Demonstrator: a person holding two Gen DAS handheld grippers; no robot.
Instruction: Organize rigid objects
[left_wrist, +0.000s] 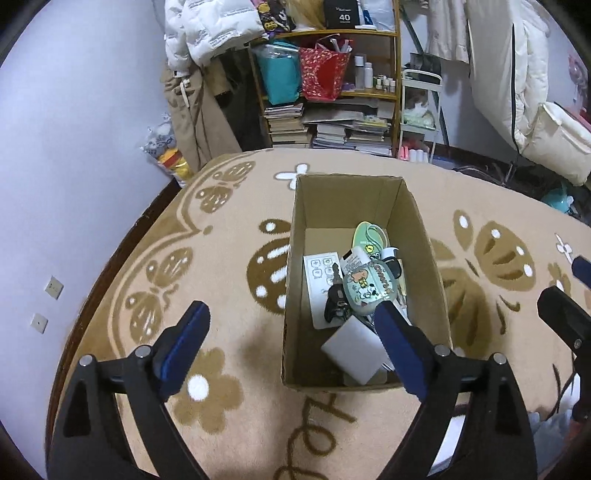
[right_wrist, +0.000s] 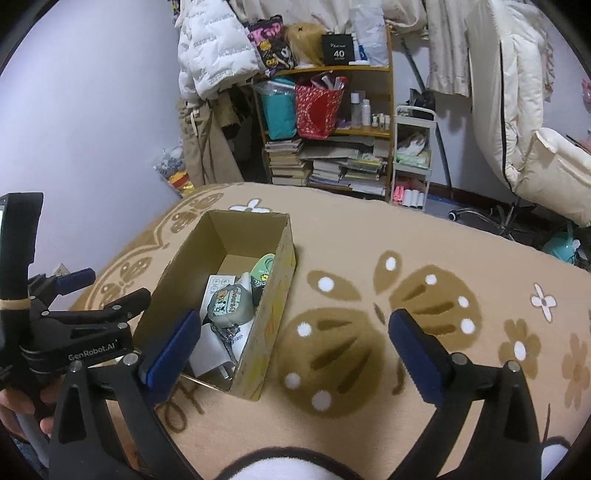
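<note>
Open-topped cardboard box (left_wrist: 354, 206), plain brown corrugated walls, rectangular, sits on a plush tan blanket (left_wrist: 229, 258) with darker brown butterfly and flower patterns and white dots. Inside the box, piled at the near end: a rounded pale-green case with cartoon print (left_wrist: 367, 290), glossy; a flat white sheet with small square icons (left_wrist: 317, 273); a dark key bunch (left_wrist: 334, 299); a green flat oval piece (left_wrist: 369, 234) farther back; a smooth white rectangular block (left_wrist: 351, 350) nearest the front wall. Left gripper (left_wrist: 291, 332) hangs above the box's near end, blue-padded fingers spread wide, nothing between them. Right gripper (right_wrist: 291, 339) is also spread wide and empty, over bare blanket just right of the box; in its view the left gripper's black body shows at left, held by a hand (right_wrist: 22, 410). Behind: lilac wall (left_wrist: 74, 129), wooden shelf (left_wrist: 369, 33) crammed with stacked books, a red bag, a teal bag, small bottles; white puffy jackets hanging; a white cart beside the shelf.
</note>
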